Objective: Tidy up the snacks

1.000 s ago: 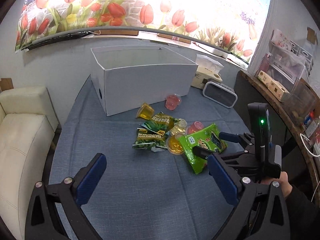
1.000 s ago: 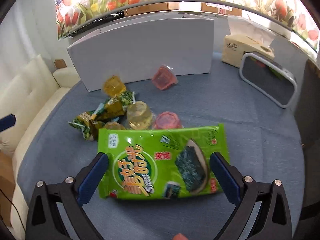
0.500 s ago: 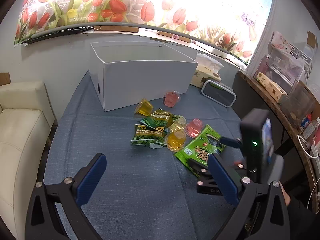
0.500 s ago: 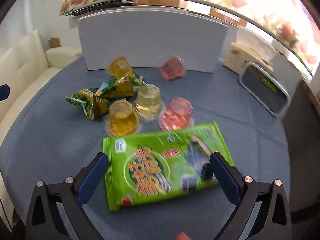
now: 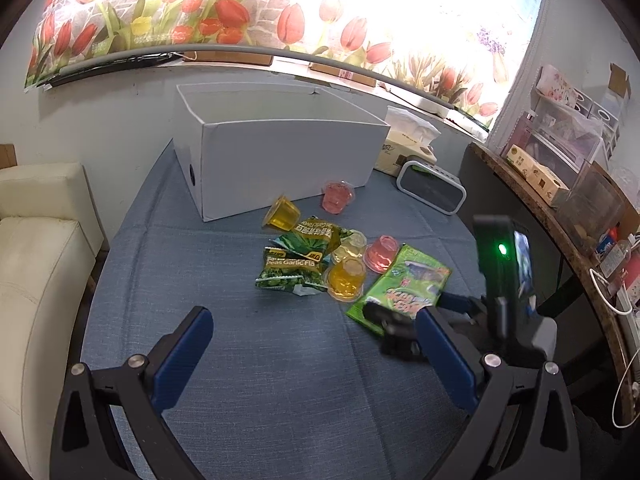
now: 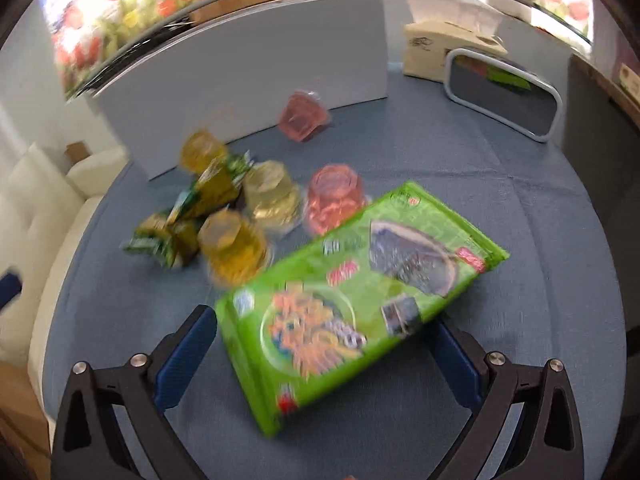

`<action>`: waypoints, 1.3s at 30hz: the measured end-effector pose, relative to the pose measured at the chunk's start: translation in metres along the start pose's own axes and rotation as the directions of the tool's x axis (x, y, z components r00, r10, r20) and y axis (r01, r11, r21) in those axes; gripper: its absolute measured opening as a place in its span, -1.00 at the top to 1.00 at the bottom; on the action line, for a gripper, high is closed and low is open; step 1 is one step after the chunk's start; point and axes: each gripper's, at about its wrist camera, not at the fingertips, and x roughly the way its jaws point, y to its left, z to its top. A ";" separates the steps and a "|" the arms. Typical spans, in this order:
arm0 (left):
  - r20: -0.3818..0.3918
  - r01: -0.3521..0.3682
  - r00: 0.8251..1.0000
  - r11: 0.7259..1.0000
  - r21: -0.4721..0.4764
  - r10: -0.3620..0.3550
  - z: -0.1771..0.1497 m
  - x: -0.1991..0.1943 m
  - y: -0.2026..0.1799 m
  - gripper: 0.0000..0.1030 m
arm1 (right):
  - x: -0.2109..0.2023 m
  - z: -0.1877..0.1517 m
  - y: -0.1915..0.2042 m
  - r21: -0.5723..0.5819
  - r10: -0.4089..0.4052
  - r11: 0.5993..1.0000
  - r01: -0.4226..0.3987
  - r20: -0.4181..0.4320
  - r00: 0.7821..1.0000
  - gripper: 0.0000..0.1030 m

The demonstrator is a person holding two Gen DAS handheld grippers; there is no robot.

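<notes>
Green seaweed pack (image 6: 352,304) lies on the counter (image 6: 520,208) between the spread fingers of the right hand-held gripper (image 6: 326,344), just beside jelly cups (image 6: 336,196); the left hand-held gripper (image 5: 316,346) hangs spread, nothing in it.

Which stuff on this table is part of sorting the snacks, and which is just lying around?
Job: seaweed pack, pea packets, jelly cups, white box, right gripper.
Lying about: tissue box, clock.
</notes>
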 end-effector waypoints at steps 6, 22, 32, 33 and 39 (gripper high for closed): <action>-0.002 -0.002 1.000 1.000 -0.012 0.002 -0.002 0.001 0.011 -1.00 | 0.017 0.011 0.014 -0.039 -0.089 0.995 0.089 0.008 0.996 -1.00; -0.016 0.007 1.000 1.000 0.002 -0.007 -0.005 0.010 0.006 -1.00 | -0.014 -0.004 -0.011 -0.028 -0.019 0.999 0.021 0.057 0.998 0.35; -0.017 -0.004 1.000 1.000 0.027 0.004 -0.003 0.010 -0.003 -1.00 | -0.018 0.014 -0.045 0.118 0.069 0.990 -0.080 0.096 0.993 -0.65; -0.018 -0.007 1.000 1.000 0.027 0.007 -0.003 0.010 -0.004 -1.00 | -0.016 0.016 -0.046 0.120 0.068 0.990 -0.079 0.093 0.993 -0.64; -0.022 -0.007 1.000 1.000 0.027 0.008 -0.003 0.013 -0.005 -1.00 | 0.001 0.030 -0.055 0.136 0.028 0.990 -0.037 0.072 0.997 0.14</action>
